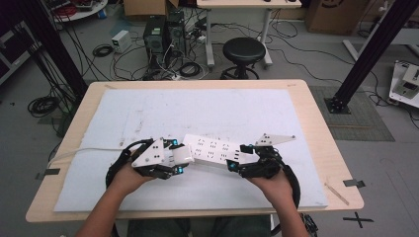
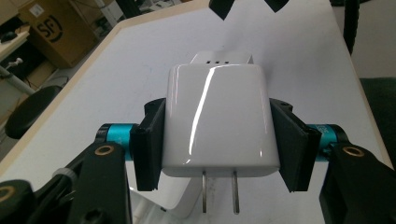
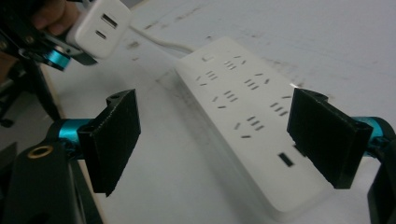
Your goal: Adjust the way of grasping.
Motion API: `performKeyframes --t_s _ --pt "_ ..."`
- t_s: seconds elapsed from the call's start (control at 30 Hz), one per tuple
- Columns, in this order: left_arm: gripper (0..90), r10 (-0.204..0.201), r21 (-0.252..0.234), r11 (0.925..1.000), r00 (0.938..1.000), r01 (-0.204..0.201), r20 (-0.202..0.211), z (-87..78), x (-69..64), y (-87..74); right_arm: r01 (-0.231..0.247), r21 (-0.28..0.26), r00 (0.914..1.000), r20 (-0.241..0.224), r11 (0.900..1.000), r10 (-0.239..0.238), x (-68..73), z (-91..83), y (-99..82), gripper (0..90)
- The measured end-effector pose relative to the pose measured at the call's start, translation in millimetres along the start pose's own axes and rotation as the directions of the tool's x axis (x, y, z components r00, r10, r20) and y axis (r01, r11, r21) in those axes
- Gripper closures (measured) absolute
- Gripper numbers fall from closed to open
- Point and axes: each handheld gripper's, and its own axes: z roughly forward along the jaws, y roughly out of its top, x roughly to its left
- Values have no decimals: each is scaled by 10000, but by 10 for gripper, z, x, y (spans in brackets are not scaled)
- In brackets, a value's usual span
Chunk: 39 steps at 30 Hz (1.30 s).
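The left gripper clamps the charger (prongs toward its camera), just beside the strip's left end, while the right gripper gapes empty astride the far end.

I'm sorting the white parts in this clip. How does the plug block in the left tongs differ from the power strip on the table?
The plug block is short and boxy; the power strip is long and flat. The block is held clamped off the table in the left tongs; the strip lies on the white mat. The block shows two bare prongs; the strip shows rows of sockets. Both are glossy white plastic.
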Motion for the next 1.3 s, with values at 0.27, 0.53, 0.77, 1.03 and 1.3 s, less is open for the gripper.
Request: performKeyframes --t_s 0.27,0.53,0.77,1.03,1.3 --pt "424 877 -300 9956 9958 -885 -268 104 -155 40 -1117 30 9846 -1349 9937 1111 66 200 8 176" --pt "425 1542 -287 9874 9868 -1558 -496 159 -240 63 -1646 180 9590 -2309 9862 1642 119 301 14 176" --pt "424 2084 -183 9775 9760 -2099 -629 226 -317 99 -1807 366 9377 -2952 9829 1834 171 393 -2 176" --pt "425 2748 -179 9608 9587 -2768 -737 291 -404 161 -2186 378 9043 -3678 9751 2170 197 521 -38 210" --pt "425 2903 -241 9558 9536 -2930 -793 325 -436 195 -2636 119 8677 -4339 9646 2425 189 591 -67 336"
